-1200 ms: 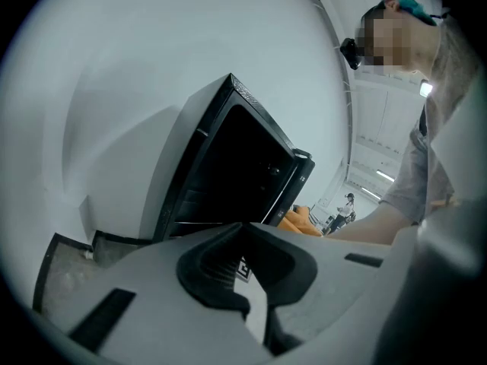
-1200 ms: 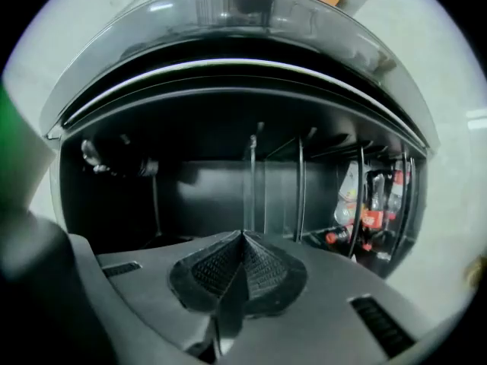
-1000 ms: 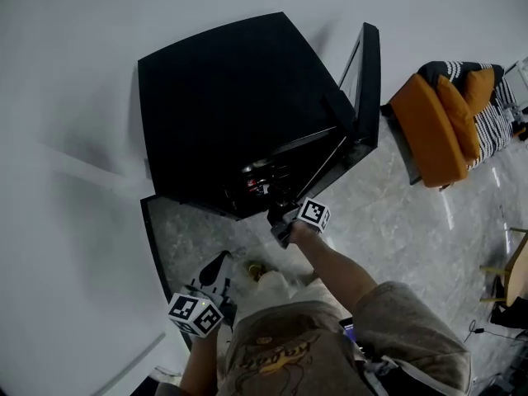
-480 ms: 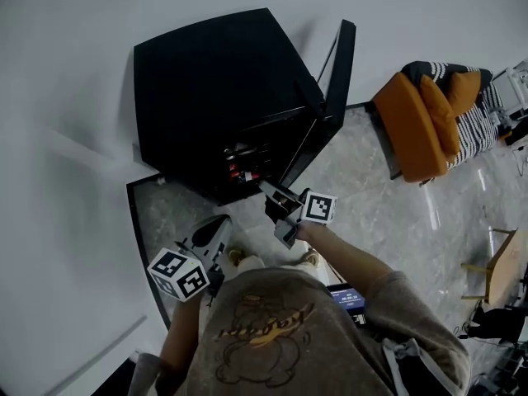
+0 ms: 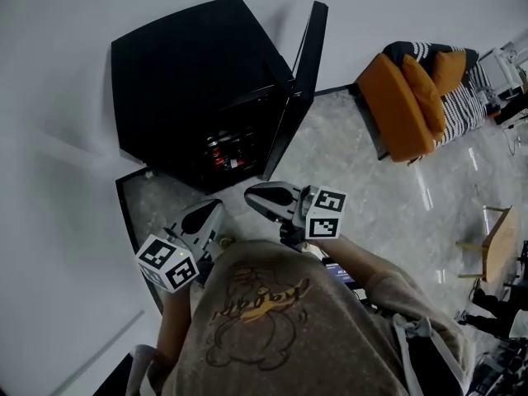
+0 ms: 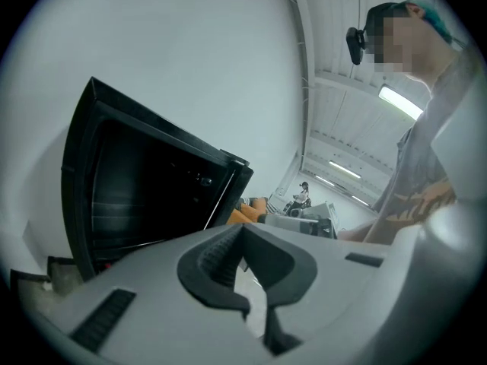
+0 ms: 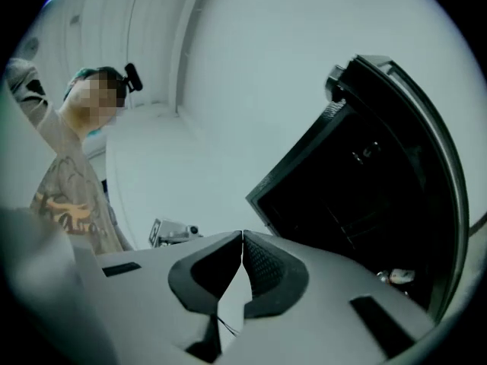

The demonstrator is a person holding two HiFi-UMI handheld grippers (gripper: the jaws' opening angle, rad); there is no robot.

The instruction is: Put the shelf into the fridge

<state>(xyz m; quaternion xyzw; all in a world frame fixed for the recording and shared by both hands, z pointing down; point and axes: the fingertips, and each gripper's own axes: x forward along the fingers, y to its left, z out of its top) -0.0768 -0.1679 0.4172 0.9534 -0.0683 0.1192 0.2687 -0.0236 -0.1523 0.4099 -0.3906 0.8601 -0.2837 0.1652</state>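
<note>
Black fridge (image 5: 190, 81) stands open, left claw (image 5: 210, 211) and right claw (image 5: 254, 195) both closed empty, held near torso, aimed fridgeward.

Wall (image 5: 58, 81): plain pale grey, bare.
Floor (image 5: 363, 205): glossy grey marbled stone (streaks of light reflect at the right).
Seating: orange armchair (image 5: 396, 106) by the wall, with an orange cushion (image 5: 433, 85) and a striped throw (image 5: 466, 101).
Right edge: pale wooden furniture (image 5: 495, 242), partly cut off.
Ceiling light (image 6: 399, 102): long bright strips.
</note>
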